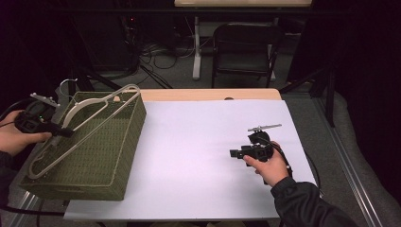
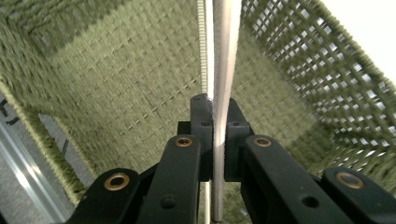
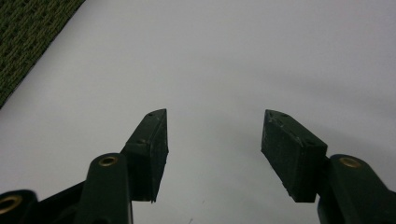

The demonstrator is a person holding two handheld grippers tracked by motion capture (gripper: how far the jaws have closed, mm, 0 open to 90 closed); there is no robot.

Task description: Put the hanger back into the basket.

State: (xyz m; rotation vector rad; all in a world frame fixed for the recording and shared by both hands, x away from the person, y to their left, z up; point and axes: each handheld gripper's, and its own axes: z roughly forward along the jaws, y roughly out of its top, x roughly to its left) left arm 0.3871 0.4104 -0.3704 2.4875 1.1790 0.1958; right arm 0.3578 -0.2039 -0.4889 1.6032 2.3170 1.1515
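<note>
Our left gripper (image 1: 64, 133) fingers (image 2: 201, 126) clamp the hanger (image 1: 90, 118) in the basket (image 1: 108, 161); our right gripper (image 1: 235, 153) fingers (image 3: 149, 144) hang wide, empty, over the counter (image 1: 198, 142).

The left gripper (image 2: 218, 140) is clamped on a pale hanger bar (image 2: 225, 60) that runs straight up between its jaws, inside a green woven basket (image 2: 116, 79) whose walls rise around.
</note>
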